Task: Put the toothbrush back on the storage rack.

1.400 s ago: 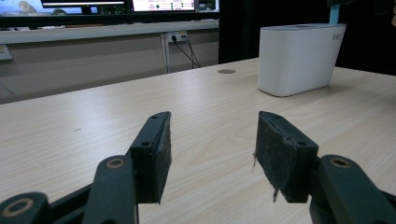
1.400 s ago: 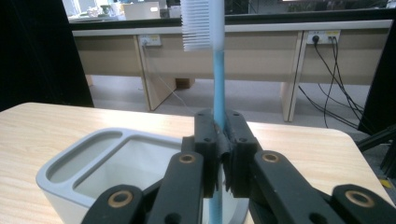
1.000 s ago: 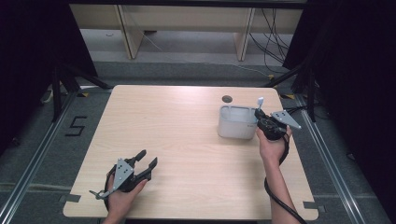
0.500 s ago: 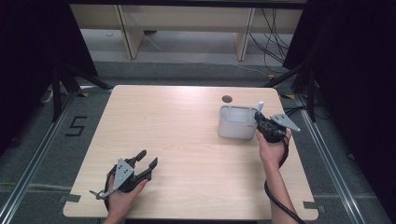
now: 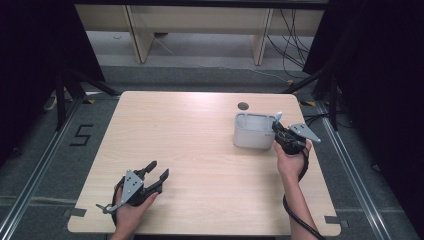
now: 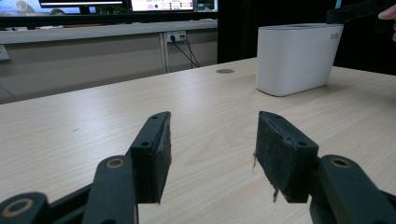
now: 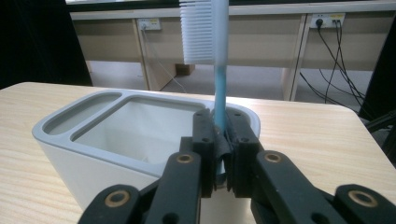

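Toothbrush [image 7: 218, 70] upright in the right tool [image 7: 219, 140], bristle head at the top, blue handle pinched between the pads just at the near rim of the white holder.

Largest first: light wooden desk [image 5: 200, 145], mostly bare, with a small dark round hole [image 5: 243, 106] near the far edge. Toward the right far side, the white holder [image 5: 252, 131], touching the desk, just beside the right tool [image 5: 285, 137].

Holder [image 7: 116, 140] split in two compartments: a narrow slot on one side and a wide well next to it. Visible part of both looks empty; bottom of the well partly hidden by the tool, so contents there cannot be fully told.

Likely reason for the grip: handle held low and vertical, head up, probably to drop the brush handle-first into the wide well, or just lifted out of it; cannot tell which.

Left tool [image 5: 145, 180] near the front left edge of the desk, well apart from the holder, jaws spread wide with nothing between them, pads [image 6: 159, 154] frayed at the edges. Seemingly parked there to stay clear of the working side.
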Motion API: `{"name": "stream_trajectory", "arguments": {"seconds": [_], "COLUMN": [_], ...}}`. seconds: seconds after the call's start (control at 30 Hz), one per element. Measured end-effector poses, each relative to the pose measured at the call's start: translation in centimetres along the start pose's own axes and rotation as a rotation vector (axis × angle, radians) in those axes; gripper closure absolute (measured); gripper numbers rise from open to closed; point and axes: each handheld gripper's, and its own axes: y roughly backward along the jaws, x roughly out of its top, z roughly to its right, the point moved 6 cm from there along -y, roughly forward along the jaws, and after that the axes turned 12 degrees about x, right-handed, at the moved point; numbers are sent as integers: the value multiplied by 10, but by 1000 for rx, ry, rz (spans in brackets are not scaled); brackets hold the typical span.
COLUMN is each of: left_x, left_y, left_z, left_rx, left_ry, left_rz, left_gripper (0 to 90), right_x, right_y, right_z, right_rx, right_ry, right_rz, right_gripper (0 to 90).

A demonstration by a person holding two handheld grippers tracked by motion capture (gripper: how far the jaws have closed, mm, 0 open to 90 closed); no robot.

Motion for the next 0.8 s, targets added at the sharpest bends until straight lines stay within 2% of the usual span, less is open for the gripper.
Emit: {"name": "stream_trajectory", "arguments": {"seconds": [0.03, 0.07, 0.1, 0.13, 0.17, 0.2, 0.23, 0.27, 0.3, 0.33, 0.37, 0.4, 0.5, 0.53, 0.57, 0.6, 0.63, 0.67, 0.8], "left_x": [0, 0, 0, 0, -1, -1, 0, 0, 0, -1, -1, -1, -1, -1, -1, -1, -1, 0, 0], "left_y": [0, 0, 1, 1, 3, 3, 0, 0, 0, 2, 2, 2, 2, 2, 2, 2, 2, 1, 0], "left_z": [0, 0, 0, 0, 0, 0, 0, 0, 0, 0, 0, 0, 0, 0, 0, 0, 0, 0, 0], "left_rx": [1, 1, 5, 4, 9, 9, 0, 0, 0, 8, 9, 9, 7, 8, 8, 7, 7, 3, -1], "left_ry": [0, -1, -5, -5, -7, -7, -1, -1, -1, -6, -6, -7, -5, -5, -4, -5, -5, -2, 1], "left_rz": [-2, -2, -16, -14, -30, -30, 1, 1, 0, -26, -30, -30, -26, -26, -26, -26, -26, -12, -1], "left_gripper": [450, 450, 450, 450, 450, 450, 450, 450, 450, 450, 450, 450, 450, 450, 450, 450, 450, 450, 450], "right_x": [0, 0, 0, 1, 1, 1, 3, 3, 4, 5, 5, 5, 7, 7, 7, 7, 7, 7, 7], "right_y": [0, 0, 0, 2, 2, 2, 4, 4, 6, 6, 8, 8, 12, 12, 12, 14, 15, 15, 19], "right_z": [0, -2, -2, -1, -3, -3, -2, -2, -1, -1, -1, -1, 3, 3, 1, 0, 0, -2, -5], "right_rx": [0, -1, -1, -6, -6, -6, -21, -21, -40, -52, -73, -73, -81, -77, -63, -69, -72, -67, -55], "right_ry": [0, -23, -23, 0, -28, -28, -16, -16, -12, -17, -40, -40, -19, -18, -28, -48, -31, -44, -45], "right_rz": [0, 1, 1, 0, 10, 10, 6, 6, 7, 12, 20, 20, 15, 12, 10, 9, 6, 2, -12], "right_gripper": [838, 820, 820, 784, 756, 756, 668, 668, 615, 570, 507, 507, 420, 402, 392, 380, 370, 364, 346]}}
